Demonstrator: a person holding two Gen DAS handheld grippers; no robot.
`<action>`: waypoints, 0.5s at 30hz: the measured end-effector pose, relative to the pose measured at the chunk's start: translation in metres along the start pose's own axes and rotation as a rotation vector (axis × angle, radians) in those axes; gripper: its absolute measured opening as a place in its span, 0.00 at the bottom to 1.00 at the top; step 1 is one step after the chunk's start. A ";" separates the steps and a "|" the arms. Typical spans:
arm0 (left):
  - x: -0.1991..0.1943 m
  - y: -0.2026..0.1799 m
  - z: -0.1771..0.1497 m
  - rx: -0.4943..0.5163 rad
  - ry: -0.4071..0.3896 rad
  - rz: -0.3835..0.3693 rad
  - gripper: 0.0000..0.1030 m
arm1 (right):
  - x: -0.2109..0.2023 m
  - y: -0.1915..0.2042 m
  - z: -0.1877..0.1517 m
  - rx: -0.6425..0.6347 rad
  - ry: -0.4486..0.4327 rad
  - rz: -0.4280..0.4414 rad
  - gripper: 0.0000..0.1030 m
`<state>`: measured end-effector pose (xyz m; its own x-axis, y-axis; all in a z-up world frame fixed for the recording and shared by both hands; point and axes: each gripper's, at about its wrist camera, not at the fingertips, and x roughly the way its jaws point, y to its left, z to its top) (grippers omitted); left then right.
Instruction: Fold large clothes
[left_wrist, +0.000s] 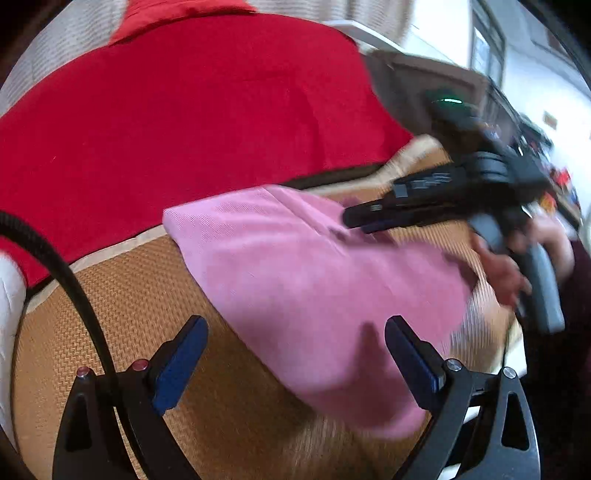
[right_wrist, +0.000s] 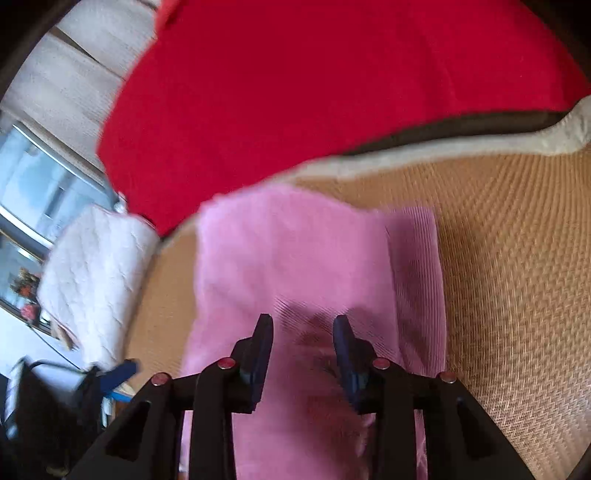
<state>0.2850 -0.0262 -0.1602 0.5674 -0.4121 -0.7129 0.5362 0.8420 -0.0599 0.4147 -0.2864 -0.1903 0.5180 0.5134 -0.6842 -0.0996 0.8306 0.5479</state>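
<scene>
A folded pink garment (left_wrist: 295, 258) (right_wrist: 295, 251) lies on a woven tan mat (left_wrist: 129, 314) (right_wrist: 517, 258). My left gripper (left_wrist: 295, 325) hangs open and wide above the garment's near edge, with nothing between its blue pads. My right gripper (right_wrist: 303, 320) hovers over the middle of the garment. Its jaws stand a narrow way apart, and the cloth shows below the gap, not pinched. In the left wrist view the right gripper (left_wrist: 351, 219) reaches in from the right, carried by a person's hand (left_wrist: 502, 269).
A large red cloth (left_wrist: 184, 110) (right_wrist: 314, 92) covers the surface behind the mat. A white quilted bundle (right_wrist: 96, 277) sits left of the mat. A black cable (left_wrist: 55, 266) arcs beside my left gripper. Furniture and clutter are blurred at the far right.
</scene>
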 end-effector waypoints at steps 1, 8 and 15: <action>0.004 -0.001 0.000 -0.024 0.004 -0.003 0.94 | -0.007 0.001 0.002 -0.010 -0.030 -0.007 0.36; 0.067 -0.014 -0.021 -0.060 0.143 0.008 0.96 | 0.039 -0.048 -0.012 0.052 0.108 -0.140 0.37; 0.073 -0.025 -0.023 0.080 0.177 0.076 0.96 | 0.017 -0.052 -0.048 0.130 0.009 -0.127 0.37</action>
<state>0.2985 -0.0693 -0.2263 0.4932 -0.2751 -0.8252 0.5477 0.8352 0.0489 0.3878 -0.3098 -0.2538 0.5121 0.4082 -0.7557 0.0775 0.8543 0.5140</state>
